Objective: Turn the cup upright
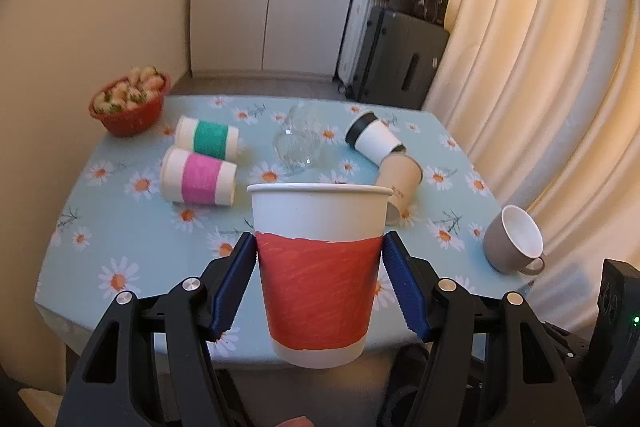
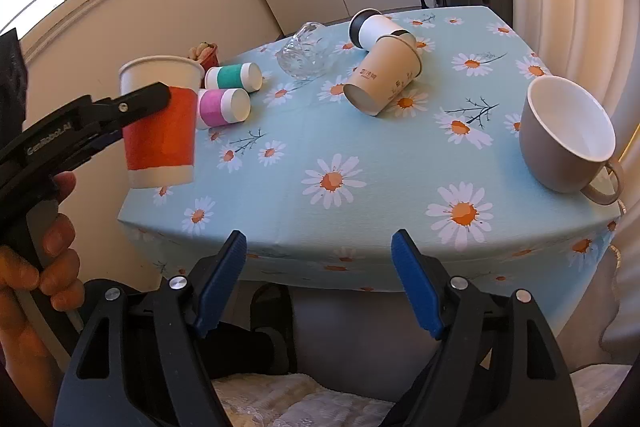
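Note:
My left gripper (image 1: 319,251) is shut on a white paper cup with a red band (image 1: 318,275). It holds the cup upright, mouth up, above the near edge of the table (image 1: 132,239). The cup also shows in the right wrist view (image 2: 160,123), at the left, clamped in the left gripper. My right gripper (image 2: 319,247) is open and empty, low in front of the table's near edge (image 2: 340,251).
On the daisy tablecloth lie a green-band cup (image 1: 208,138), a pink-band cup (image 1: 199,179), a glass (image 1: 298,143), a black-lidded white cup (image 1: 374,138) and a tan cup (image 1: 402,183). A grey mug (image 1: 514,241) lies tilted at the right. A red bowl (image 1: 129,105) stands far left.

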`<state>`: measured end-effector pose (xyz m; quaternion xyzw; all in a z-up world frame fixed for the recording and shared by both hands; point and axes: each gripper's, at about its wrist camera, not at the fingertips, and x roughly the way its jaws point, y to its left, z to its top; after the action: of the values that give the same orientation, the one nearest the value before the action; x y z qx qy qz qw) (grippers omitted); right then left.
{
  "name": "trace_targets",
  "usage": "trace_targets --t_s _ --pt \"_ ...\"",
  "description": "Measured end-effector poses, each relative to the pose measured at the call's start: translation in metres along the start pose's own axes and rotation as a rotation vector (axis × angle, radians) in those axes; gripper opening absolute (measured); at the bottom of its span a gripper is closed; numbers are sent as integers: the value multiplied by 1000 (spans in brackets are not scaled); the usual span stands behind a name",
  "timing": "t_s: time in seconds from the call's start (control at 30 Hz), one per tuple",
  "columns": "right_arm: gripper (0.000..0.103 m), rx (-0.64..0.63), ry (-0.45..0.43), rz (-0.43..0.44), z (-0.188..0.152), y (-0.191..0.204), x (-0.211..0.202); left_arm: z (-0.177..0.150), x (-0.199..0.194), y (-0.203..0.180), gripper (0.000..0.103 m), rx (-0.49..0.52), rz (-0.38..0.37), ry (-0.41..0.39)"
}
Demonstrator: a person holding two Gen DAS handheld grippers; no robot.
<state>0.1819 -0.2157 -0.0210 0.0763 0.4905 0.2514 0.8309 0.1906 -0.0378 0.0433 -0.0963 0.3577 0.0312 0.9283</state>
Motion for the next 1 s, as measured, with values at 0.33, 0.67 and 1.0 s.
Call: trace_targets --t_s 0.33,0.67,1.0 --pt "74 19 -17 -7 2 -4 -4 -16 -15 -10 63 39 70 -153" --pt "74 12 -29 -24 2 -4 -7 -34 -16 -11 63 30 127 -280" --pt "74 17 -32 -26 2 -8 -9 -58 -3 -16 63 45 150 -390"
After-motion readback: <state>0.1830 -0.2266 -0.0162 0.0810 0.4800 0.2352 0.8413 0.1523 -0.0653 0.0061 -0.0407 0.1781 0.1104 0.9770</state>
